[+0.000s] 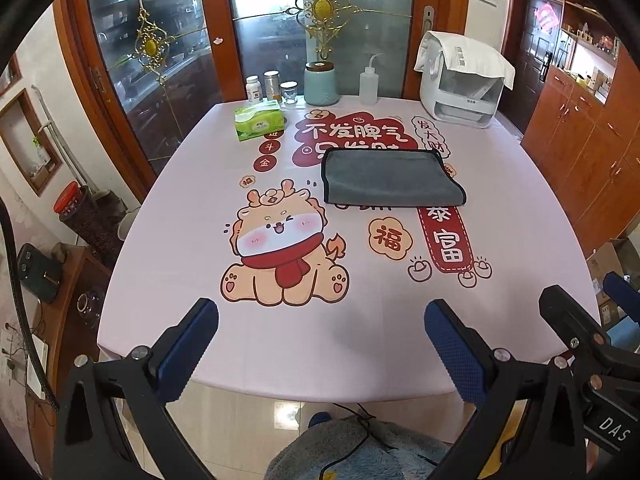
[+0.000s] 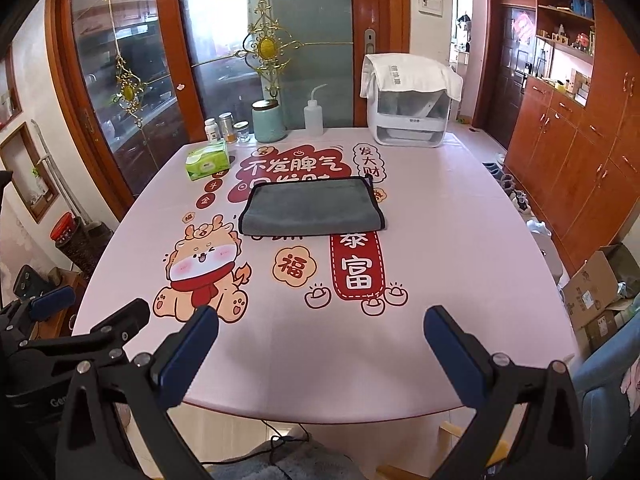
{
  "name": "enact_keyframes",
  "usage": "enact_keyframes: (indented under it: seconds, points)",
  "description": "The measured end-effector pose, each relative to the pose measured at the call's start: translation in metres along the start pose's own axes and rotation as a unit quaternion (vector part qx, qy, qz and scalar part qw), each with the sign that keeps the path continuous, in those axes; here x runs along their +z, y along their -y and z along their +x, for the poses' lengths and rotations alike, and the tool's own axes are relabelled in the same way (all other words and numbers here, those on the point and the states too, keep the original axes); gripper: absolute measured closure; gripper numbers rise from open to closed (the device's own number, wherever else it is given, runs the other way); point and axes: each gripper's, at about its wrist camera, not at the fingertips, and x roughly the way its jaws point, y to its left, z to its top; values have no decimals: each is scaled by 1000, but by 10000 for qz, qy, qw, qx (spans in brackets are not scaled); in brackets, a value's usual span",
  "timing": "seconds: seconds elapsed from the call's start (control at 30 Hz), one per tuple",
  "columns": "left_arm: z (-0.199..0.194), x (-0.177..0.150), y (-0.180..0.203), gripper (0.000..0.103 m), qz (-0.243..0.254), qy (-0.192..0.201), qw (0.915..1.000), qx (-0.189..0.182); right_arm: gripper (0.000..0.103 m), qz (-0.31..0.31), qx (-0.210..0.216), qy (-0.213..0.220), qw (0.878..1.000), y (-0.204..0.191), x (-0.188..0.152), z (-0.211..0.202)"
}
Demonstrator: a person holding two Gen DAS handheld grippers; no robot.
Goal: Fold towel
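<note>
1. I've got the grey microfibre towel with dark piped edging (image 1: 394,178) lying flat toward the far middle of the pink desk with the cartoon dragon print (image 1: 168,248). It looks doubled over already, with the rounded fold facing me and the piped edges at the back and right.
2. My left claw (image 1: 321,350) hangs off the near edge of the desk, blue-padded jaws spread wide, nothing in them. It's well short of the towel, so I read this as a start or rest pose.
3. My right claw (image 2: 321,354) is the same: jaws wide apart, empty, hovering at the near edge, well apart from the towel (image 2: 314,208).
4. The two claws sit side by side, each catching the other at the edge of its view. That makes sense for cloth, one claw per corner.
5. The clutter is parked along the back: a green tissue box (image 1: 259,122), small jars, a teal ceramic canister (image 1: 321,83), a clear squeeze bottle (image 1: 369,82) and a white appliance draped in a white cloth (image 1: 460,80). That leaves the middle free for folding.
6. My guess: either one more fold remains, or the job is finished. I cannot tell which.
</note>
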Motion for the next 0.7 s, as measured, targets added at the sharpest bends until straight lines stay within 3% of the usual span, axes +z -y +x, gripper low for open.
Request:
enact_keyframes:
  seconds: [0.7]
  points:
    - [2, -2, 1, 0, -4, -24, 10000, -6, 0, 24, -23, -17, 10000, 0, -1, 1]
